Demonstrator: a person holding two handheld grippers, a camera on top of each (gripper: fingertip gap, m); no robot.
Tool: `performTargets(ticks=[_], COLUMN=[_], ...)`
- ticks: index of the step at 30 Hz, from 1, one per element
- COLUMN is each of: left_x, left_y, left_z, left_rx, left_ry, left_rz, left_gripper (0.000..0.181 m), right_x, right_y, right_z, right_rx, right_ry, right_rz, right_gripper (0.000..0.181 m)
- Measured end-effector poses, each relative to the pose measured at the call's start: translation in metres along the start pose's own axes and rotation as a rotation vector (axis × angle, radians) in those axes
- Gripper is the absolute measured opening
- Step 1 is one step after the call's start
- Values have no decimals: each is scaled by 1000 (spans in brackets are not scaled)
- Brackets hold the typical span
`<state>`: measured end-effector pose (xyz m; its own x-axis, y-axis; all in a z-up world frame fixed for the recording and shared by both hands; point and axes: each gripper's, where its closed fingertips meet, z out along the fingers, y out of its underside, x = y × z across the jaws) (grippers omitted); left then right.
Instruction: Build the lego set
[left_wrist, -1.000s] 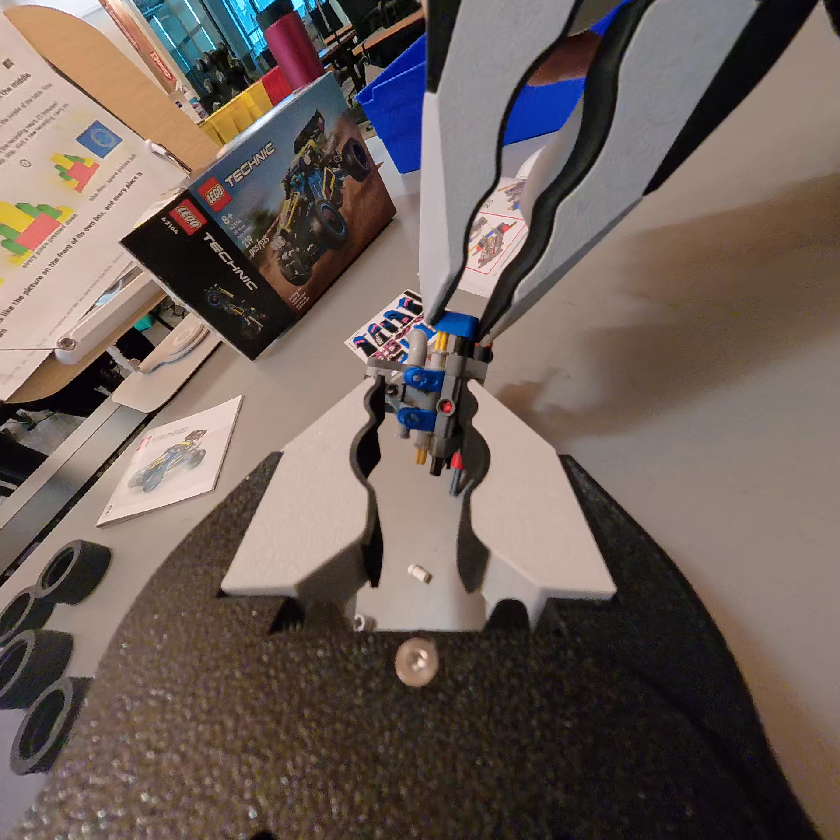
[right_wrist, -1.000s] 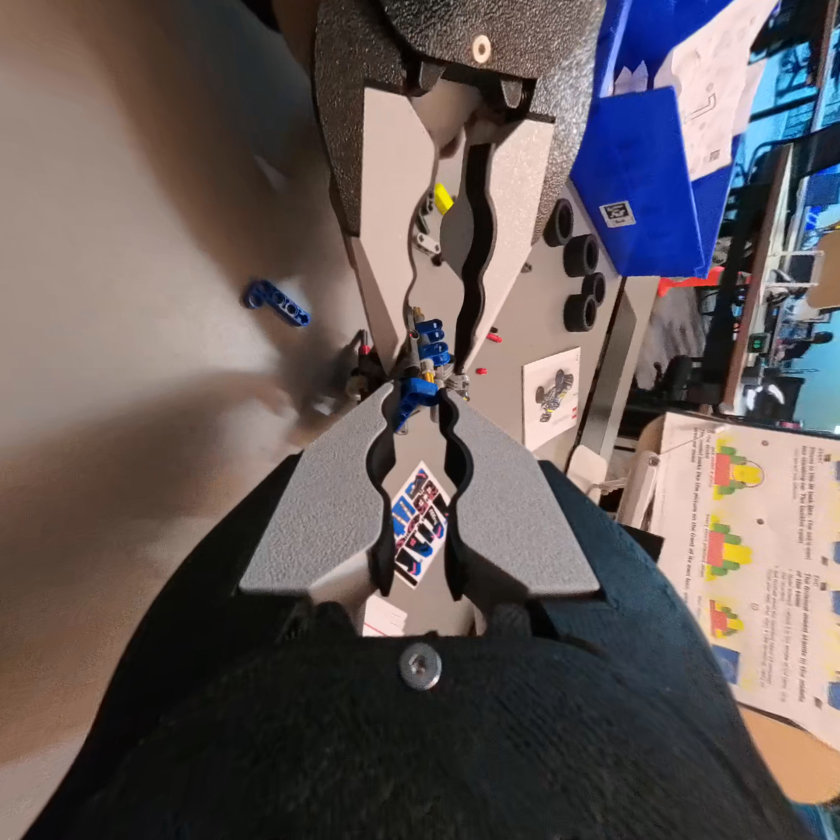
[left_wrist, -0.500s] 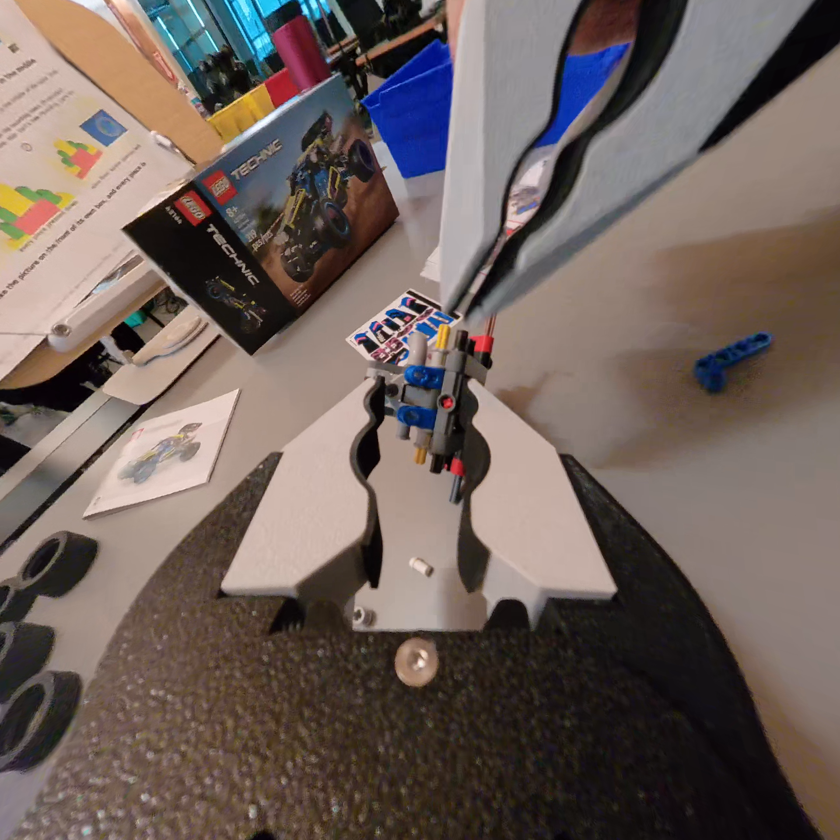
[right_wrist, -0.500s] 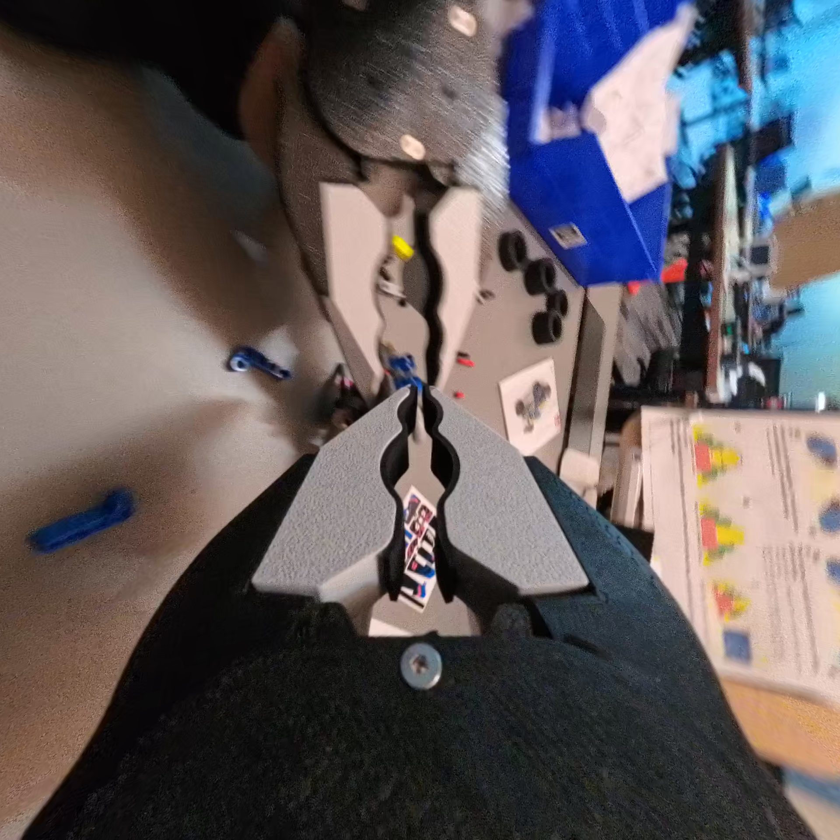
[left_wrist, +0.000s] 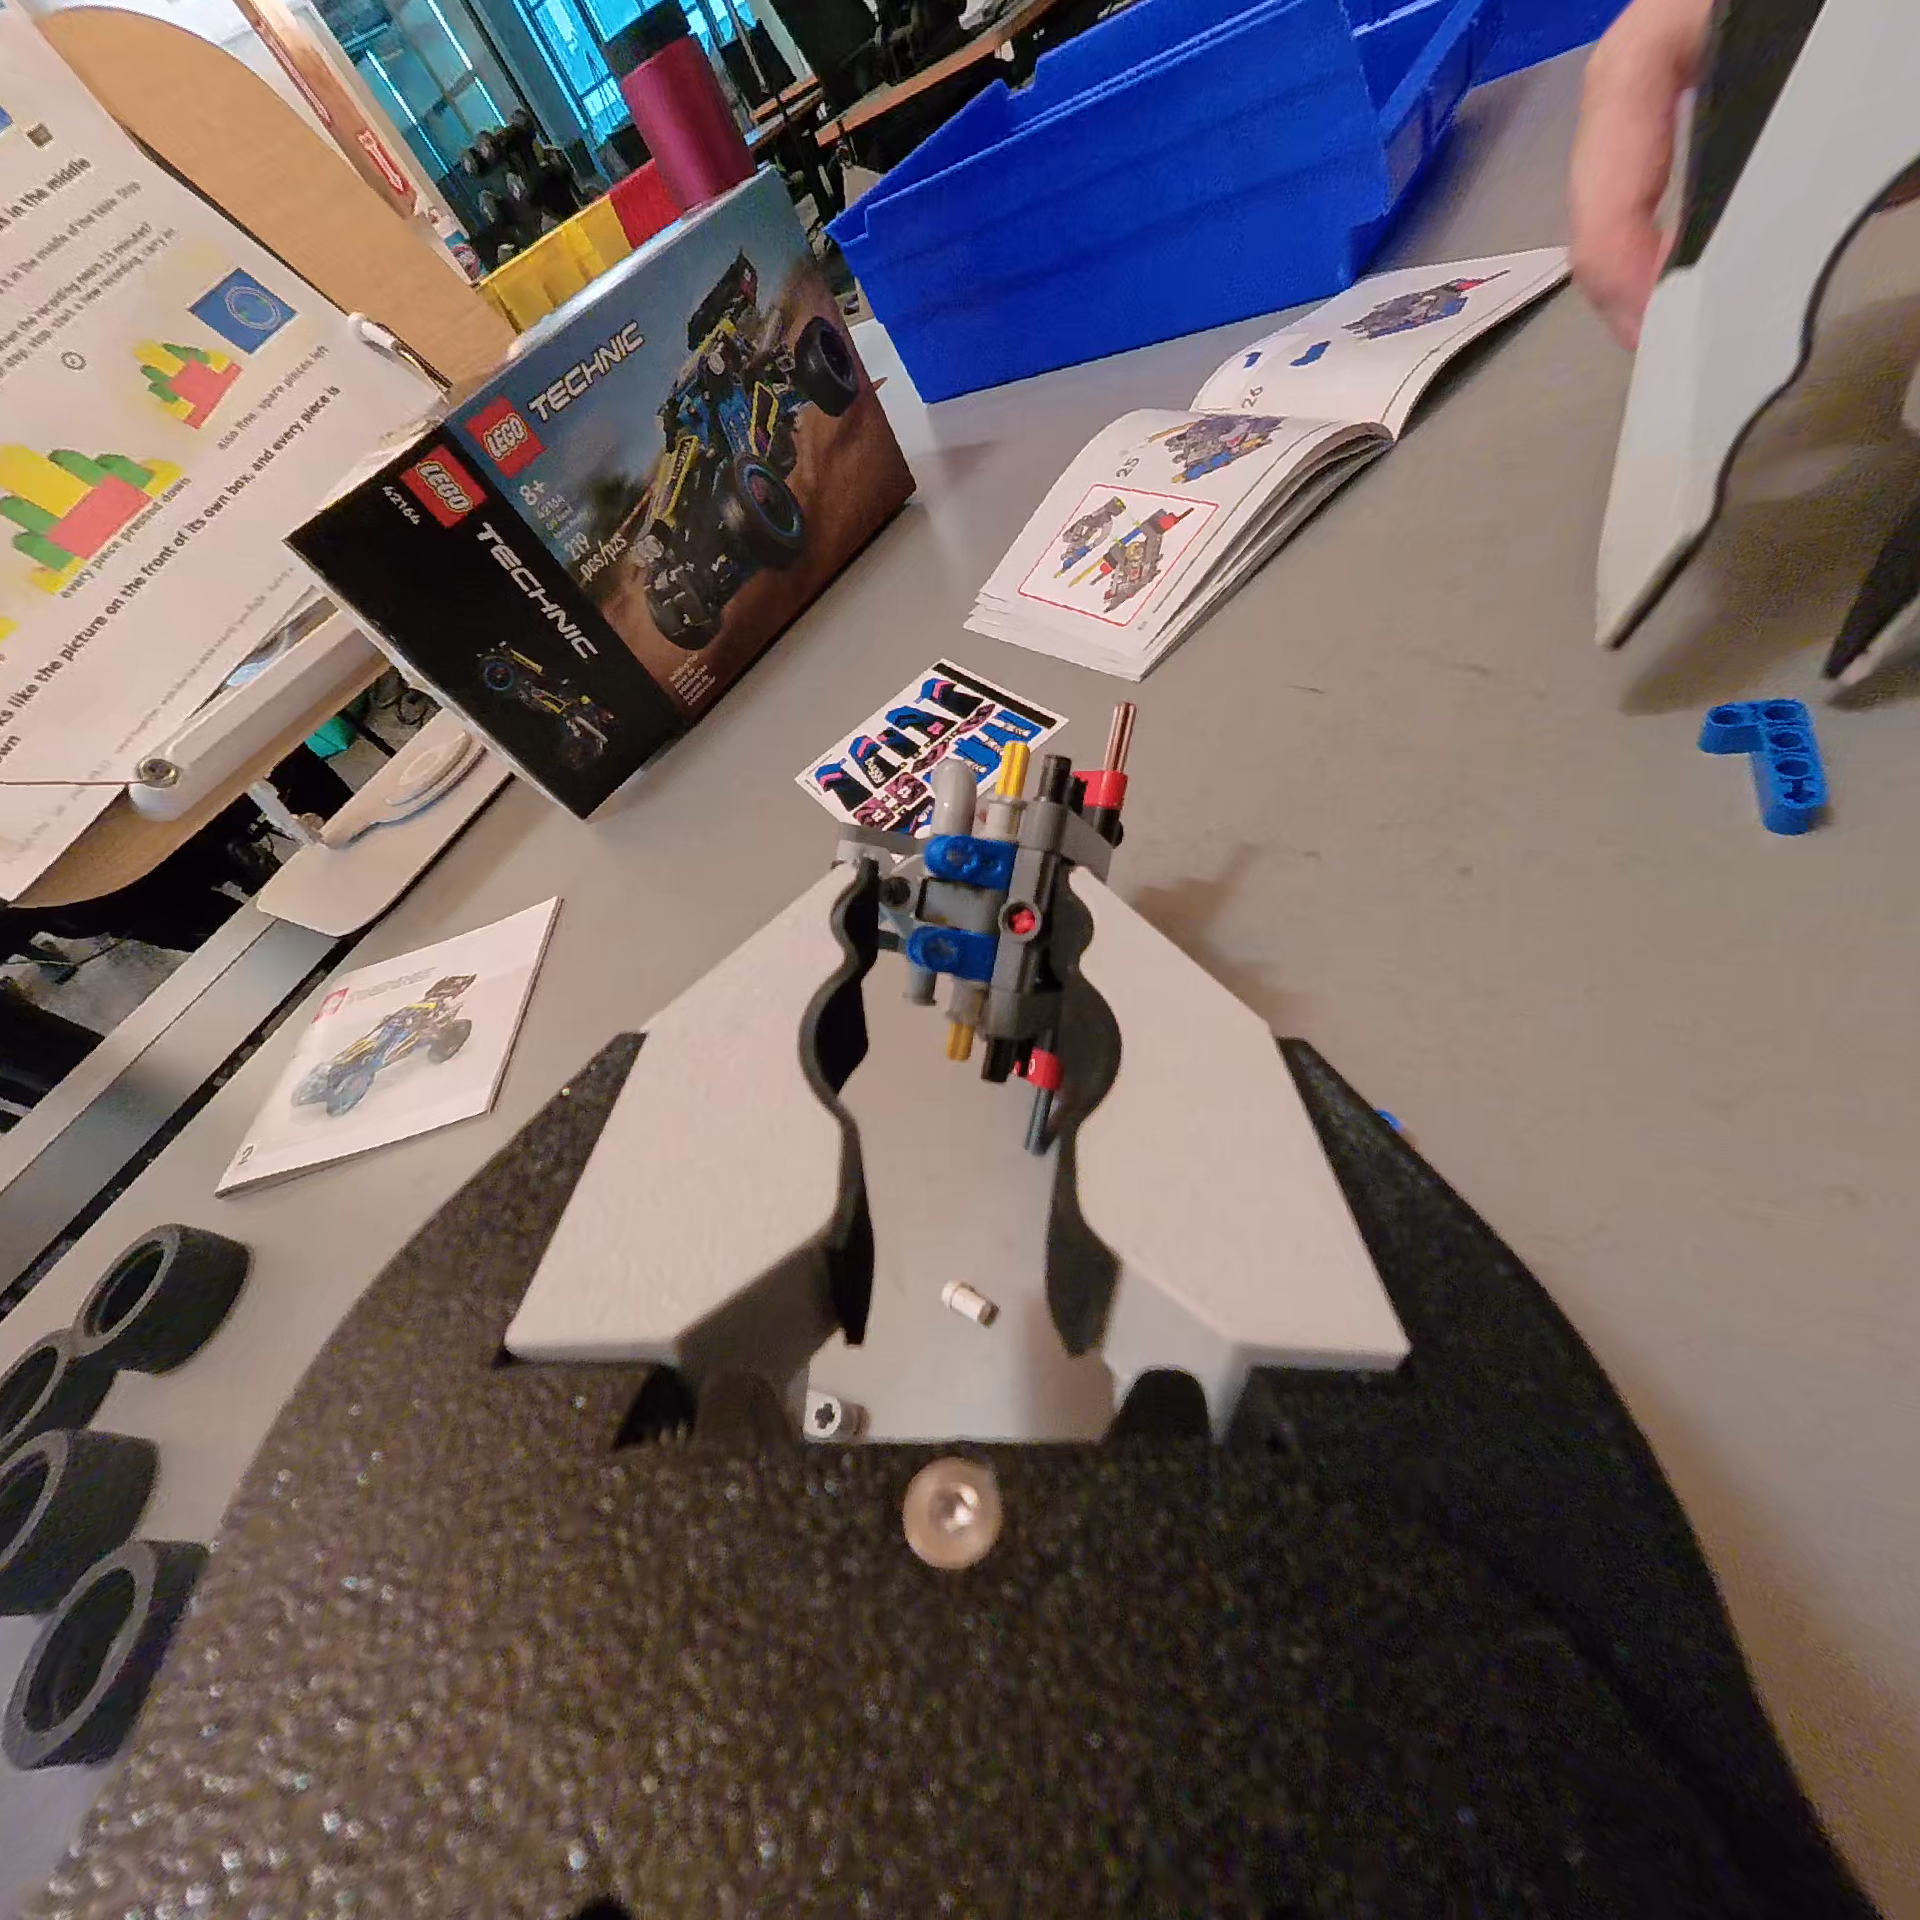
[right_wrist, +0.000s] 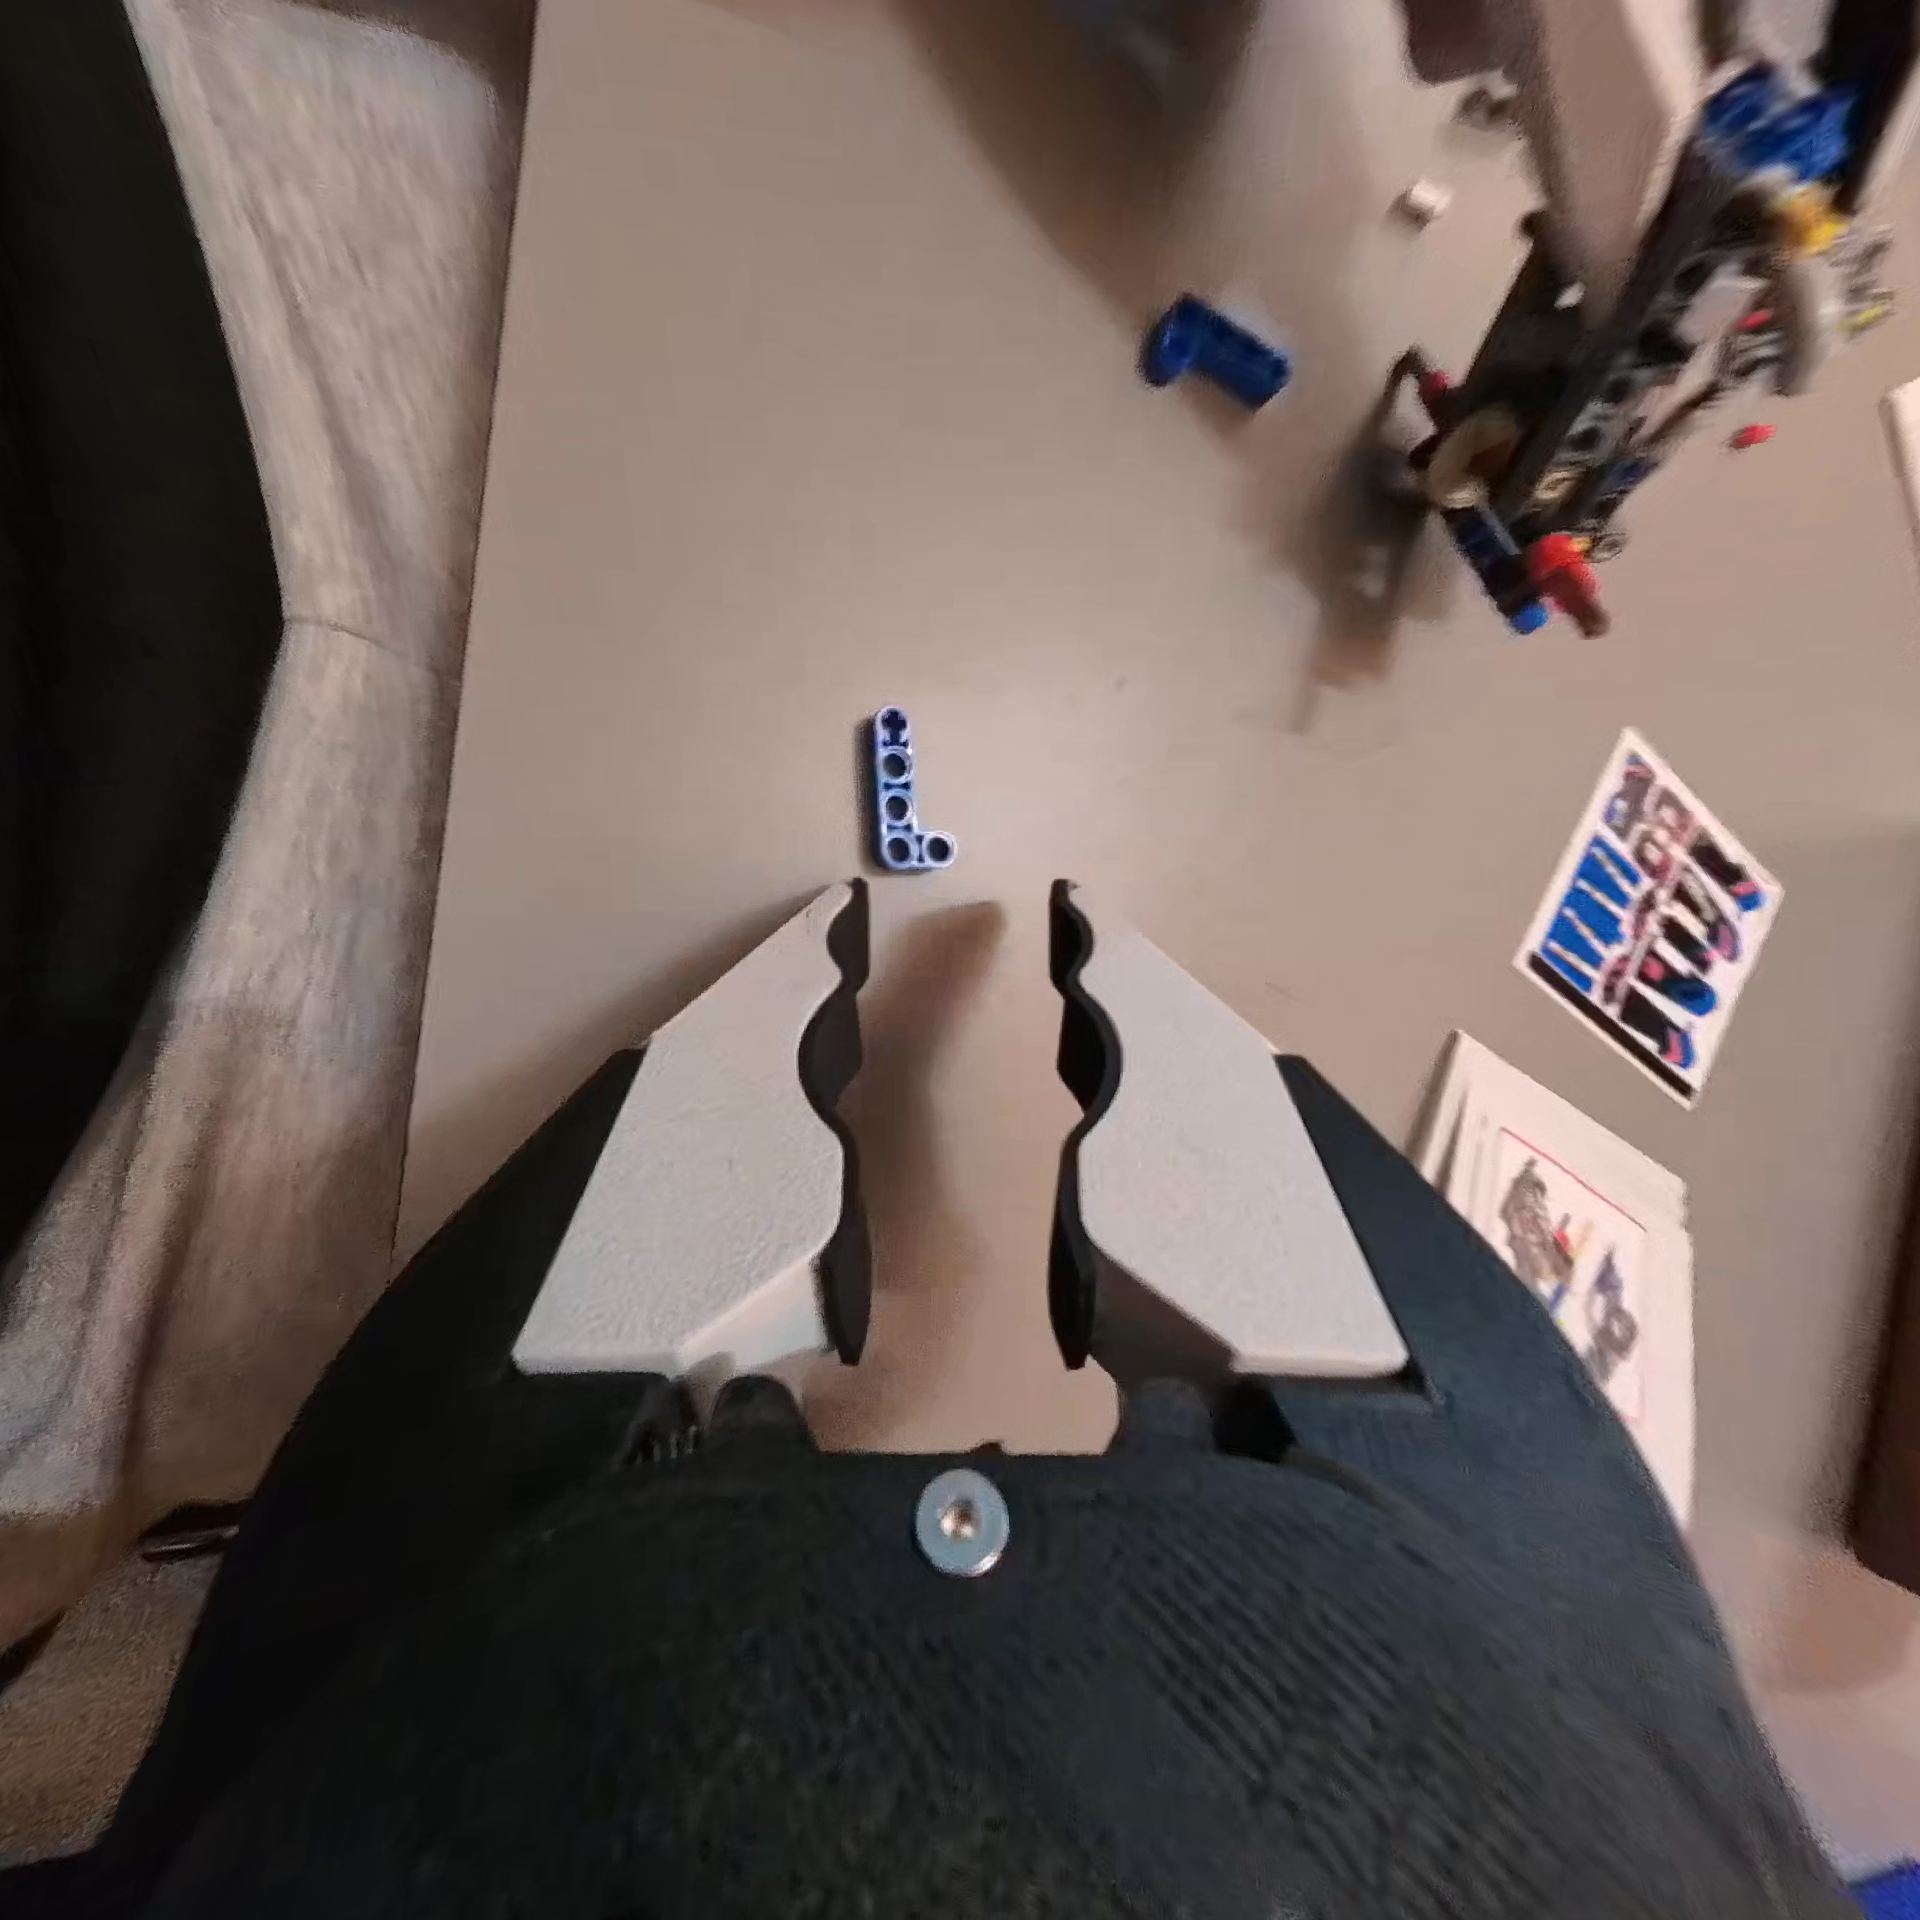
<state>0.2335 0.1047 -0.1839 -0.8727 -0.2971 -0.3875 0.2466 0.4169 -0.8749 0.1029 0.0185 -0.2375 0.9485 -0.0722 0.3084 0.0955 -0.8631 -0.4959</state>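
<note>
My left gripper (left_wrist: 966, 883) is shut on a small lego assembly (left_wrist: 977, 914) of grey, blue, black, red and yellow parts and holds it upright above the table. That assembly also shows, blurred, at the top right of the right wrist view (right_wrist: 1621, 343). My right gripper (right_wrist: 954, 894) is open and empty, with its tips just short of a blue L-shaped beam (right_wrist: 902, 795) that lies flat on the table. The right gripper (left_wrist: 1745, 416) also shows at the far right of the left wrist view, above the same beam (left_wrist: 1766, 764). A second blue piece (right_wrist: 1216, 353) lies farther off.
The lego box (left_wrist: 623, 488), blue bins (left_wrist: 1143, 187), an open instruction booklet (left_wrist: 1247, 457), a sticker sheet (left_wrist: 935, 748) and a small booklet (left_wrist: 395, 1049) lie ahead. Black tyres (left_wrist: 104, 1403) sit at the left. The table's edge (right_wrist: 488, 727) runs along the left.
My right gripper has drawn away from the assembly, swung to the right and opened above the blue L-shaped beam. My left gripper has kept hold of the assembly.
</note>
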Motion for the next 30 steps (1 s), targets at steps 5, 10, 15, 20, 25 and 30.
performTargets(ticks=[5, 10, 15, 20, 25, 30], left_x=[1, 0, 0, 0, 0, 0], left_y=[0, 0, 0, 0, 0, 0], left_z=[0, 0, 0, 0, -1, -1], left_rx=[-2, 5, 5, 5, 6, 9], left_ry=[-1, 3, 4, 4, 6, 6], left_rz=[3, -5, -5, -6, -5, -7], left_gripper=[30, 30, 30, 30, 30, 30], right_x=[-4, -4, -5, 32, 104, 127], right_y=[-16, -21, -27, -31, -18, -5], right_z=[10, 17, 24, 39, 31, 4], right_rx=[101, 82, 38, 42, 149, 400], right_ry=[-38, -34, -72, 56, 399, 485], right_rz=[-56, -78, -70, 6, 399, 693], right_gripper=[21, 26, 13, 6, 6, 5])
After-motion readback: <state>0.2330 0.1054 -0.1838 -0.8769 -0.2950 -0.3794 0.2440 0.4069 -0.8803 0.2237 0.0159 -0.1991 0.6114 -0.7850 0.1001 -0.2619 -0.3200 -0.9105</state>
